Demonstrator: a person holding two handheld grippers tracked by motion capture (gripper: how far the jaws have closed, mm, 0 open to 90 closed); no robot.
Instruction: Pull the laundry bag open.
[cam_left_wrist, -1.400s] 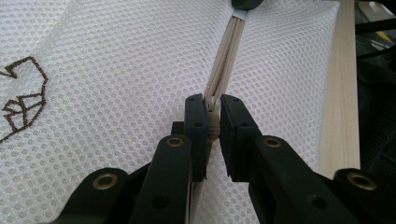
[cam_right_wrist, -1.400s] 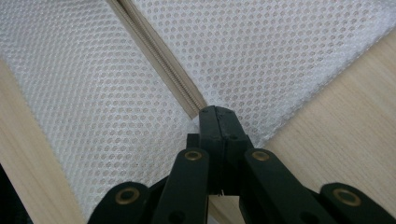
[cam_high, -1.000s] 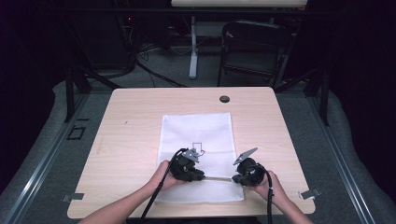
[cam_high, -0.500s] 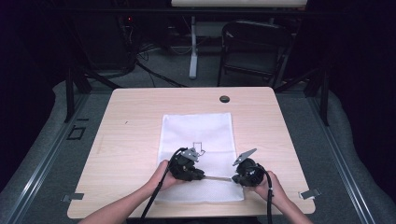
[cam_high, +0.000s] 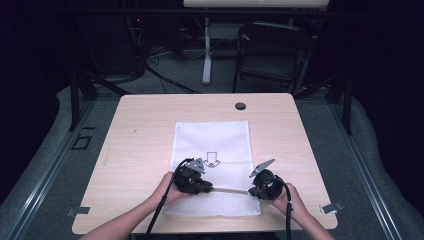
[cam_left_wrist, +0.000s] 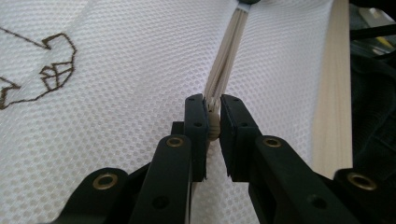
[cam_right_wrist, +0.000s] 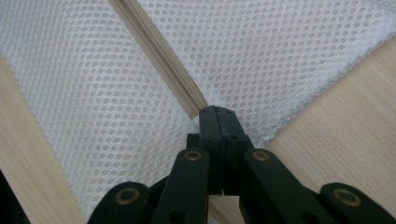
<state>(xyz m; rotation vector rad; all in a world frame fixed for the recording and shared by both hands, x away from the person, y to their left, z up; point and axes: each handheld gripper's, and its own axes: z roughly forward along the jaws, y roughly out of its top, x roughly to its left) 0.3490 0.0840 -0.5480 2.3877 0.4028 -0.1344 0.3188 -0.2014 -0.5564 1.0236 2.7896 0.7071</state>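
Observation:
A white mesh bag (cam_high: 212, 142) lies flat in the middle of the wooden table (cam_high: 140, 135), with a beige zipper (cam_high: 230, 190) running across its near end. My left gripper (cam_high: 210, 189) sits at the zipper's left part. In the left gripper view the left gripper (cam_left_wrist: 213, 105) is shut on the beige zipper slider (cam_left_wrist: 213, 128), and the zipper (cam_left_wrist: 231, 51) stretches taut away from it. My right gripper (cam_high: 251, 191) holds the zipper's right end. In the right gripper view the right gripper (cam_right_wrist: 217, 114) is shut on the zipper (cam_right_wrist: 159, 46) near the bag's edge.
A dark arrow logo (cam_high: 212, 160) is printed on the bag. A black round grommet (cam_high: 240, 106) sits near the table's far edge. Metal clips (cam_high: 77, 211) (cam_high: 331, 207) mark the front corners. A folding chair (cam_high: 272, 50) stands behind the table.

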